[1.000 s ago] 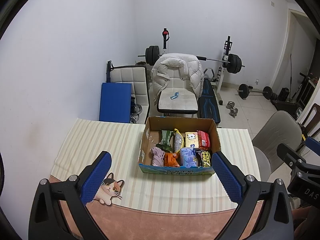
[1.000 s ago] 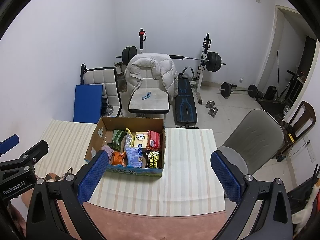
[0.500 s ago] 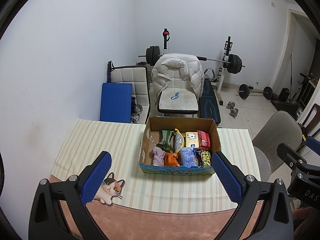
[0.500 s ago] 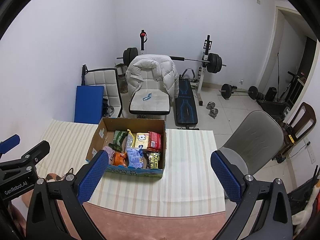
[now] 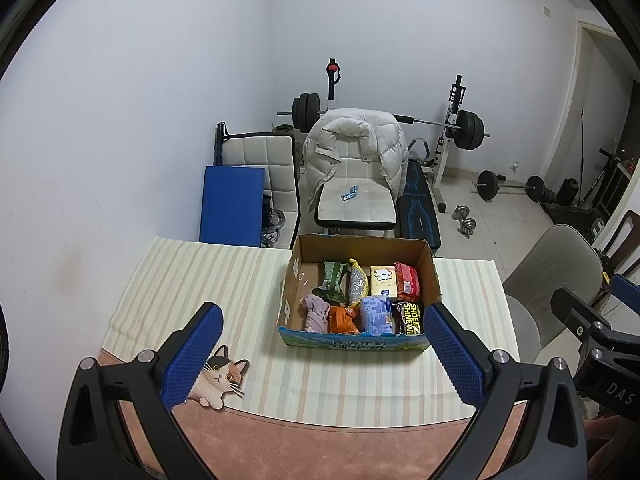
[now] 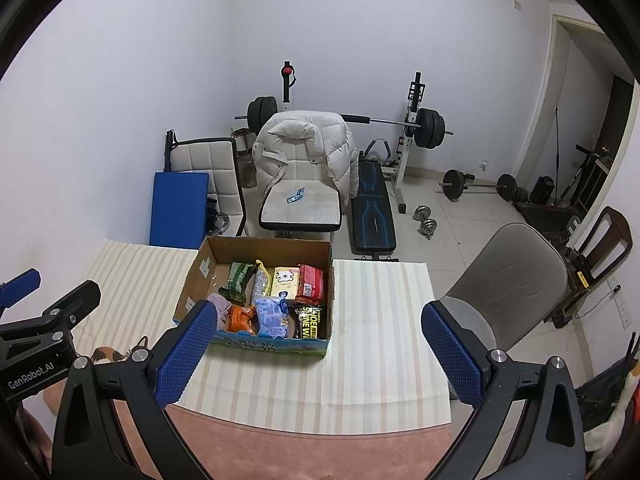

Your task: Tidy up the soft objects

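- While both grippers wait above the near edge of the table (image 5: 224, 280), the cardboard box (image 5: 362, 342) sits in the middle of the striped cloth, well apart from both.
- The left gripper (image 5: 320, 356) is spread wide and holds nothing. The right gripper (image 6: 316, 356) is spread wide too, with nothing between its blue pads.
- Inside the box lie soft packs side by side: a green pack (image 5: 334, 282), a yellow pack (image 5: 383, 280), a red pack (image 5: 407, 282), a light blue pack (image 5: 374, 316), an orange pack (image 5: 342, 320) and a black pack (image 5: 410, 314).
- At the near left corner of the box lies a purple cloth (image 5: 314, 314), bunched up.
- I think the packs are light and puffy. Their shiny skins could slip, so a pinch across the flat middle seems best.
- A hard squeeze could crush what is inside.
- The cloth looks floppy. I would grab it at the thick bunched part, so it does not hang and snag.
- A cat picture (image 5: 218, 380) lies on the table near the left gripper.
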`<state>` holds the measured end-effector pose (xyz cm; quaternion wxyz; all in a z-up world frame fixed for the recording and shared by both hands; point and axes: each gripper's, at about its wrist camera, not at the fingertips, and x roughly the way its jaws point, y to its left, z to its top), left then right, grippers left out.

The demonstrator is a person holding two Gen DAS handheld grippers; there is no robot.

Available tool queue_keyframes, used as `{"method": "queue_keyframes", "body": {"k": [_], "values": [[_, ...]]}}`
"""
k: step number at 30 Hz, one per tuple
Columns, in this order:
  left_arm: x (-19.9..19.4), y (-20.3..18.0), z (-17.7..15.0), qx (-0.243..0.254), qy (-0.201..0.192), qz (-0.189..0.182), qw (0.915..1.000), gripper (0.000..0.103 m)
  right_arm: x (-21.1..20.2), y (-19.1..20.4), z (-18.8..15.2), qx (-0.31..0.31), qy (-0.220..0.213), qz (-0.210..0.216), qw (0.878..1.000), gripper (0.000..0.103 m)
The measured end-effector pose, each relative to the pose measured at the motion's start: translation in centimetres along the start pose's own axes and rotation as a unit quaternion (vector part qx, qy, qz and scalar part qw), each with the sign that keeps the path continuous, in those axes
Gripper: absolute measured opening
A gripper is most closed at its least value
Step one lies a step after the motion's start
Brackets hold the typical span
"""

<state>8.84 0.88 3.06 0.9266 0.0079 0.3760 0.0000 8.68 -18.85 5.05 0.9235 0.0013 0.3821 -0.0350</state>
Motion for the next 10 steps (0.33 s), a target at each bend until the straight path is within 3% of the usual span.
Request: {"method": "queue_keyframes", "body": {"k": [10], "values": [[-0.31,0.02,0.21,-0.001,-0.010,0.005,0.9999,0.103,-0.29,0.15,0.21,-0.001,-0.001,0.002,1.000,0.103]]}}
